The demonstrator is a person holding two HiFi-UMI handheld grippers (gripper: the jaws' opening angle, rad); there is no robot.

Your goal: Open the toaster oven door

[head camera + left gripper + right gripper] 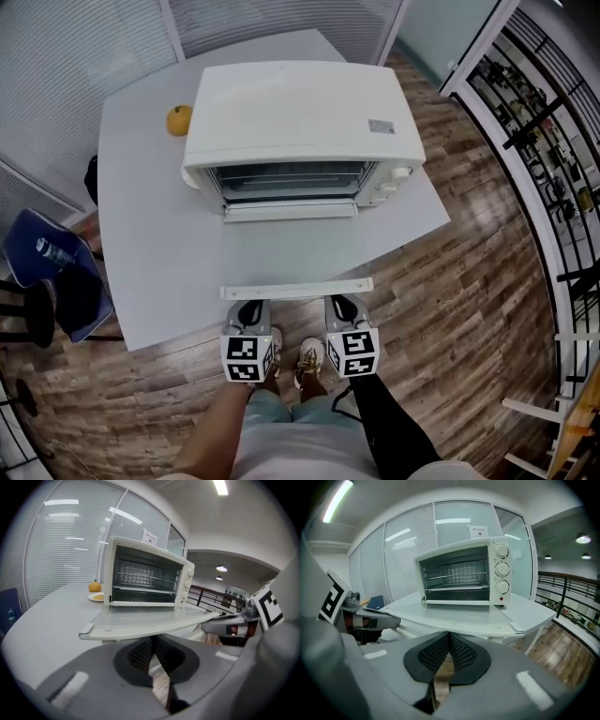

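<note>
The toaster oven sits on the surface, its door already lying flat. My left gripper and right gripper hover beside the handle, jaws closed and empty (I'd withdraw straight back, without bumping it).

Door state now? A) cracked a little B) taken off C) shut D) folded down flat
D: the door lies level, straight out from the oven, still joined at its base, with the handle at the near end.
</note>
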